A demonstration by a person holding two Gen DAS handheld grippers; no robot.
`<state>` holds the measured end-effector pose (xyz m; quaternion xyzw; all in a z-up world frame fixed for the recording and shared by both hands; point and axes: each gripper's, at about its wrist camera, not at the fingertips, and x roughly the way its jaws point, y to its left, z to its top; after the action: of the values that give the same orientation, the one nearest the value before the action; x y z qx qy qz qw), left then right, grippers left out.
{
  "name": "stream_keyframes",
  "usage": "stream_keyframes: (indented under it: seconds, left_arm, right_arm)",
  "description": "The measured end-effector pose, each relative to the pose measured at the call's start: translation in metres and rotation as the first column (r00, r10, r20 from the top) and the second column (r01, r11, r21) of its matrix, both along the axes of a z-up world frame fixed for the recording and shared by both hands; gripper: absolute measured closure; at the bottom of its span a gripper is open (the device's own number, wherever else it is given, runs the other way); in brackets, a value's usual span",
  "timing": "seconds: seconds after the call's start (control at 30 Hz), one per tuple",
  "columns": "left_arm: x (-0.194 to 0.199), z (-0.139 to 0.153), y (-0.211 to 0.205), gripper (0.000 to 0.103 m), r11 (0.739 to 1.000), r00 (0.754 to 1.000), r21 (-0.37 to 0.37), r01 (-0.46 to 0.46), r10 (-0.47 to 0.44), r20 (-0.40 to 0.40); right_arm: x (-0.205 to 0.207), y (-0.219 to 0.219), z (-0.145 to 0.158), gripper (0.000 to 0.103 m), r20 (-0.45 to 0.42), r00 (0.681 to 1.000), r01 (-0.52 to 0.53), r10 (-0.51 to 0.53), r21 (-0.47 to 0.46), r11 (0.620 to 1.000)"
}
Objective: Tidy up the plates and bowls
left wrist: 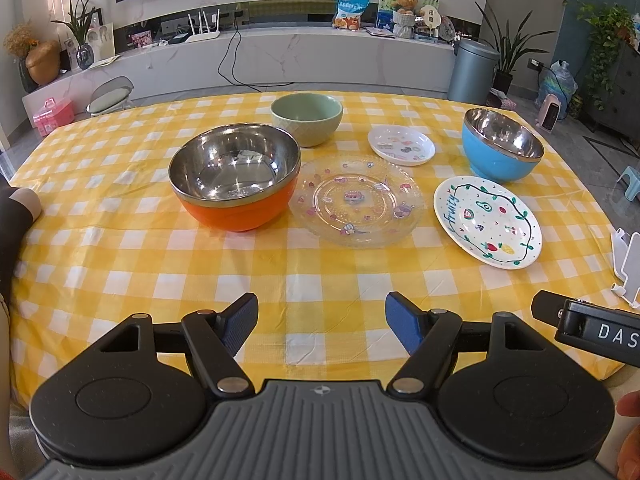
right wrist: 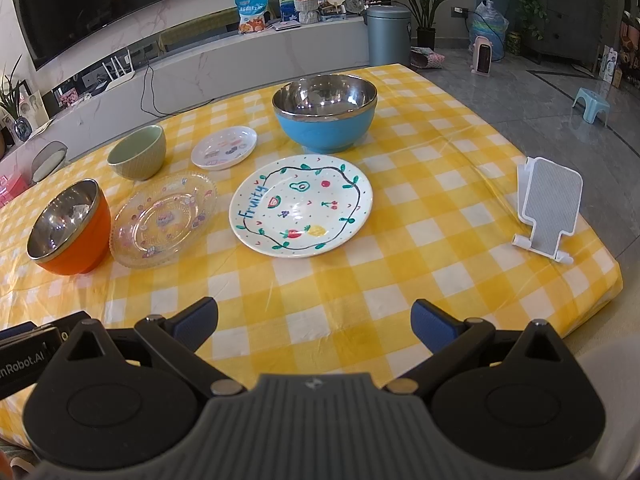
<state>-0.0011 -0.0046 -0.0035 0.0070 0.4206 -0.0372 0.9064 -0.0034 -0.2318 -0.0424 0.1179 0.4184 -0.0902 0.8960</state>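
Where gingham cloth [left wrist: 160, 272] lies, glossy steel-lined orange bowl [left wrist: 236, 184] abuts ridged glass plate [left wrist: 356, 202]

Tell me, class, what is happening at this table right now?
A person holds the left gripper and right gripper, both open and empty, above the near edge of the table. Nothing is stacked yet: the orange bowl, green bowl, blue bowl, glass plate, fruit plate and small plate all sit separately.

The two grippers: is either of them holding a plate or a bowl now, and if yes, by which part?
Nothing is held. The left gripper and the right gripper are both open, with only yellow checked tablecloth between their fingers.
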Motion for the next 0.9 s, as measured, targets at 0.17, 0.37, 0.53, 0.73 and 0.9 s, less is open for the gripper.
stream_keyframes:
  seconds: [0.17, 0.37, 0.53, 0.73, 0.9]
  left_arm:
    - [0.000, 0.000, 0.000, 0.018, 1.000, 1.000, 0.000, 0.000, 0.000, 0.000]
    - [0.000, 0.000, 0.000, 0.018, 1.000, 1.000, -0.001, -0.001, 0.001, 0.000]
    - [0.001, 0.000, 0.004, 0.018, 1.000, 1.000, 0.001, -0.004, 0.004, 0.000]
    - [0.005, 0.006, 0.011, 0.023, 1.000, 1.000, 0.007, -0.001, 0.001, 0.001]
    - [0.014, 0.017, 0.025, 0.028, 0.999, 1.000, -0.034, 0.007, -0.006, 0.016]
  right_arm:
    - [0.001, 0.000, 0.000, 0.003, -0.004, 1.000, -0.005, 0.005, -0.004, 1.000]
    - [0.001, 0.000, 0.001, 0.003, -0.004, 1.000, -0.009, 0.009, -0.007, 1.000]
    - [0.001, 0.004, 0.003, 0.003, 0.022, 0.999, -0.044, 0.044, -0.023, 0.999]
    - [0.007, 0.008, 0.008, 0.004, 0.007, 0.995, -0.100, 0.100, -0.022, 0.995]
    - [0.018, 0.017, 0.015, 0.014, 0.003, 0.988, -0.155, 0.154, 0.024, 0.988]
